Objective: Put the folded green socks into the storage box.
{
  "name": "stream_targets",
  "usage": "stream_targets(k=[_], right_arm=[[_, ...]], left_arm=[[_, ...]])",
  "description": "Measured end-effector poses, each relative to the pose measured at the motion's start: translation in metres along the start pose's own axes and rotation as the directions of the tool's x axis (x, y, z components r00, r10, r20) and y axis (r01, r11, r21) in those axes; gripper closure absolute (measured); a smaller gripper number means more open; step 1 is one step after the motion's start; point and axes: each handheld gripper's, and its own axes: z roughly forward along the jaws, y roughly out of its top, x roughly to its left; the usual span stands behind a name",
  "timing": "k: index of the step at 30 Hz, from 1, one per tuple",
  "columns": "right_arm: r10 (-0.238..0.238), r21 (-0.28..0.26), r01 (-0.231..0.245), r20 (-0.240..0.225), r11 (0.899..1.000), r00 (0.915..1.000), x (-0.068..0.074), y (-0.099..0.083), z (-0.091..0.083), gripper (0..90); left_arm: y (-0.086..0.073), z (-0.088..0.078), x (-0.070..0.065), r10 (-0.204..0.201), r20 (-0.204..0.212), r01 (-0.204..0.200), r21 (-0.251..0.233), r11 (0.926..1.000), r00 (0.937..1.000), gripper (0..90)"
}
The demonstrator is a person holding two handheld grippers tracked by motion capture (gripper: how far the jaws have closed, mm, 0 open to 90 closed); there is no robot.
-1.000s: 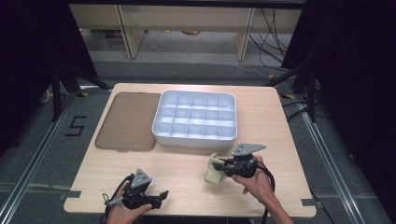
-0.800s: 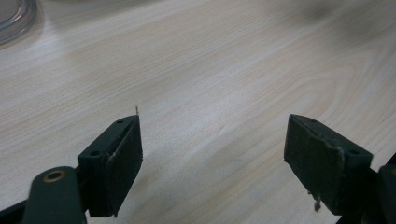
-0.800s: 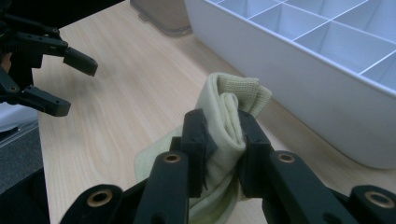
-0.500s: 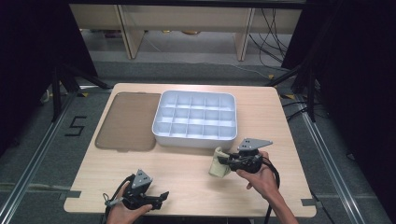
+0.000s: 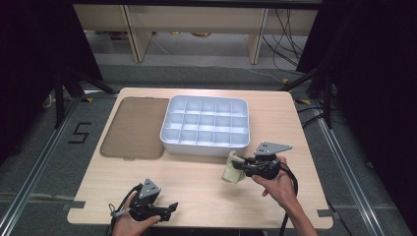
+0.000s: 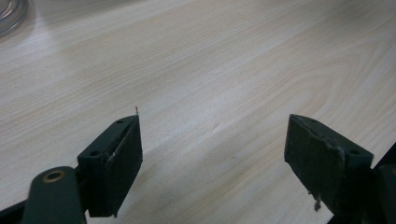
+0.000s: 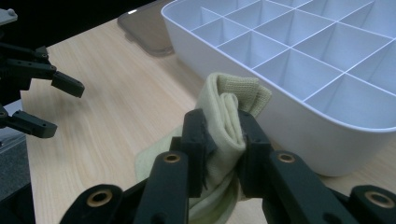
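A folded pale yellow cloth (image 7: 231,116) is pinched between the black jaws of my right gripper (image 7: 223,133), which holds it just above the table beside the near wall of the white divided tray (image 7: 299,116). In the high view the cloth (image 5: 231,168) hangs off the right gripper (image 5: 241,167), just in front of the tray (image 5: 206,145). My left gripper (image 5: 169,209) rests low at the table's front edge, pointing right, its jaws wide apart. In the left gripper view the left gripper (image 6: 212,149) has only bare wood between its pads.
A brown translucent lid (image 5: 133,128) lies flat to the left of the tray. The tray's compartments hold nothing. The wooden table (image 5: 196,182) has bare room between the two grippers. Dark floor and cables surround the table.
My right gripper has carried the cloth a little to the right and towards the tray, lifting it slightly. The left gripper has stayed where it was.
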Motion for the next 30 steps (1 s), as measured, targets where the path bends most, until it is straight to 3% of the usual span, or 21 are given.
stream_targets(k=[2, 3, 4, 5, 8, 9, 10, 11, 18, 19, 21, 22, 23, 24, 25, 26, 27, 30], right_arm=[[0.023, 0.003, -0.023, -0.007, 1.0, 0.9997, 0.001, 0.001, -0.002, 76.1], [-0.026, -0.023, 0.026, 0.019, 0.999, 0.9995, -0.002, 0.002, -0.002, 76.1], [0.012, -0.01, -0.011, 0.006, 1.0, 0.9999, -0.001, 0.003, -0.004, 76.1], [-0.027, -0.02, 0.027, 0.021, 0.999, 0.9994, -0.005, 0.004, -0.005, 76.0], [-0.002, -0.032, 0.002, 0.025, 0.999, 0.9997, -0.004, 0.006, -0.007, 76.0], [0.006, -0.029, -0.006, 0.012, 1.0, 0.9999, -0.005, 0.007, -0.008, 76.0], [-0.014, -0.034, 0.015, 0.015, 0.999, 0.9998, -0.007, 0.008, -0.008, 76.0], [0.007, -0.025, -0.006, 0.027, 1.0, 0.9996, -0.006, 0.008, -0.01, 76.0], [0.006, -0.044, -0.004, 0.04, 0.999, 0.9992, -0.01, 0.014, -0.015, 76.0], [-0.008, -0.05, 0.01, 0.052, 0.999, 0.9986, -0.013, 0.016, -0.017, 76.0], [-0.018, -0.063, 0.021, 0.048, 0.998, 0.9987, -0.015, 0.017, -0.017, 76.0], [0.005, -0.051, -0.002, 0.059, 0.999, 0.9983, -0.014, 0.018, -0.019, 76.0], [-0.037, -0.06, 0.042, 0.078, 0.997, 0.9963, -0.018, 0.02, -0.02, 76.0], [-0.037, -0.06, 0.042, 0.078, 0.997, 0.9963, -0.018, 0.02, -0.02, 76.0], [-0.008, -0.056, 0.012, 0.073, 0.998, 0.9973, -0.018, 0.021, -0.021, 76.0], [-0.024, -0.068, 0.03, 0.087, 0.997, 0.9959, -0.02, 0.021, -0.02, 76.0], [0.001, -0.075, 0.004, 0.064, 0.997, 0.998, -0.019, 0.022, -0.019, 76.1], [-0.003, -0.075, 0.009, 0.069, 0.997, 0.9976, -0.021, 0.024, -0.02, 76.0]], left_arm=[[0.0, 0.0, -0.001, -0.009, 0.007, 0.009, 0.001, 1.0, 0.9999, 18.3], [0.0, 0.0, -0.001, -0.005, 0.007, 0.005, 0.003, 1.0, 1.0, 18.3], [0.0, 0.0, -0.001, -0.001, 0.017, 0.001, 0.004, 1.0, 0.9999, 18.3], [0.0, -0.001, -0.001, 0.015, 0.011, -0.015, 0.008, 0.9999, 0.9998, 18.2], [0.0, -0.001, -0.001, 0.034, 0.016, -0.034, 0.021, 0.9992, 0.9993, 18.2], [0.0, 0.0, -0.003, 0.014, 0.016, -0.014, 0.011, 0.9998, 0.9998, 18.2], [0.0, 0.0, -0.003, 0.014, 0.016, -0.014, 0.011, 0.9998, 0.9998, 18.2], [0.0, 0.0, -0.003, 0.016, 0.022, -0.016, 0.019, 0.9997, 0.9996, 18.2], [0.0, 0.0, -0.002, 0.03, 0.016, -0.03, 0.011, 0.9995, 0.9994, 18.2], [0.001, -0.002, 0.0, 0.052, 0.01, -0.053, 0.037, 0.9979, 0.9986, 18.2], [0.001, -0.002, 0.001, 0.051, 0.009, -0.052, 0.045, 0.9976, 0.9986, 18.2], [0.001, -0.002, 0.0, 0.047, 0.01, -0.047, 0.043, 0.9979, 0.9989, 18.3], [0.001, -0.002, 0.0, 0.049, 0.01, -0.05, 0.043, 0.9979, 0.9987, 18.3], [0.001, -0.002, 0.0, 0.047, 0.01, -0.047, 0.042, 0.998, 0.9988, 18.3], [0.0, -0.001, -0.001, 0.035, 0.012, -0.036, 0.033, 0.9988, 0.9993, 18.2], [0.0, -0.001, -0.001, 0.035, 0.012, -0.036, 0.033, 0.9988, 0.9993, 18.3], [0.0, 0.0, -0.002, 0.019, 0.012, -0.02, 0.019, 0.9996, 0.9997, 18.3], [0.0, -0.001, -0.001, 0.033, 0.011, -0.033, 0.018, 0.9993, 0.9994, 18.3]])
